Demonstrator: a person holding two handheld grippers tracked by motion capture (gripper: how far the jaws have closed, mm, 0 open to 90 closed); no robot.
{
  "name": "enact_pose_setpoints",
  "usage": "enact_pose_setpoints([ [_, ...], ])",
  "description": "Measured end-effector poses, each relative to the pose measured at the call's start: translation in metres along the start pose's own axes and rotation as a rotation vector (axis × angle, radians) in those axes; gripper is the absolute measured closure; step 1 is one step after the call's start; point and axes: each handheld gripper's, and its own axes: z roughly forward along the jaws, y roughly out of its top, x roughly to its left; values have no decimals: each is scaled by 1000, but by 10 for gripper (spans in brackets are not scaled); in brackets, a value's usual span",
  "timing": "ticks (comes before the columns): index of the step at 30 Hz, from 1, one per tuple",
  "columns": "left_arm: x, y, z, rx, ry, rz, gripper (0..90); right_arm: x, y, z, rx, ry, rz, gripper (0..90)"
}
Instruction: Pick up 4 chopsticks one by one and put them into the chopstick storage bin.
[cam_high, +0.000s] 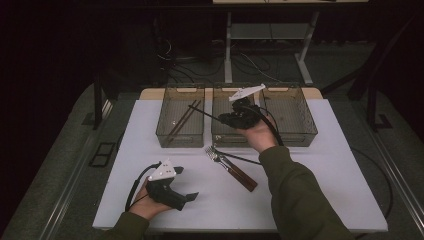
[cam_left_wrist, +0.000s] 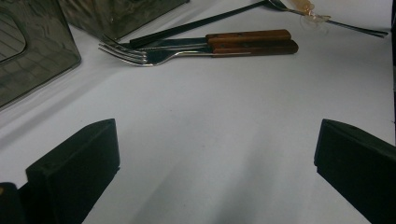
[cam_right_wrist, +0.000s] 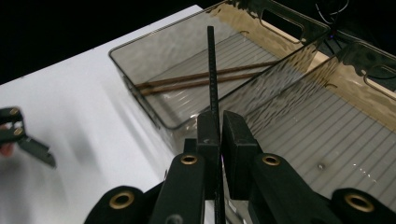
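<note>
Chopstick (cam_right_wrist: 212, 79), black and unlabelled, clamped in right gripper (cam_right_wrist: 219, 135) fingers; left gripper (cam_left_wrist: 210, 163) fingers apart.

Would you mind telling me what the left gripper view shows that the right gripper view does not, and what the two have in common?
Left gripper view: two wooden-handled forks lying side by side on the white table, a dark chopstick behind them, and the left gripper with its jaws wide apart.

Right gripper view: the right gripper shut on a black chopstick, over the trays, and two brown chopsticks lying in the left tray.

Both: the white table and smoky clear trays.
</note>
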Motion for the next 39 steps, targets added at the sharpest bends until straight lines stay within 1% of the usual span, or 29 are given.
enact_pose_setpoints([
  [2,0,0,0,0,1,9,0,0,4,6,1,-4,4,858],
  [4,0,0,1,-1,0,8,0,0,9,13,5,-17,11,858],
  [6,0,0,1,1,0,9,0,0,12,19,2,-21,19,858],
  [11,-1,0,1,9,-4,16,0,-1,21,37,13,-32,28,858],
  [18,-2,0,1,1,-7,12,0,-1,31,63,16,-51,52,858],
  [22,-1,1,1,8,-9,27,0,0,36,76,21,-62,65,858],
  [27,-2,1,1,3,-10,20,0,1,42,91,23,-80,78,858],
  [29,-3,1,0,1,-12,17,0,1,43,96,28,-87,93,857],
  [32,-3,1,0,1,-11,22,0,2,47,104,31,-93,94,857],
  [34,-3,1,0,0,-13,21,0,4,49,109,30,-89,95,858],
  [36,-3,1,1,-1,-15,21,0,7,51,113,34,-96,87,857],
  [39,-3,1,0,-1,-19,24,0,9,52,121,40,-100,100,857],
])
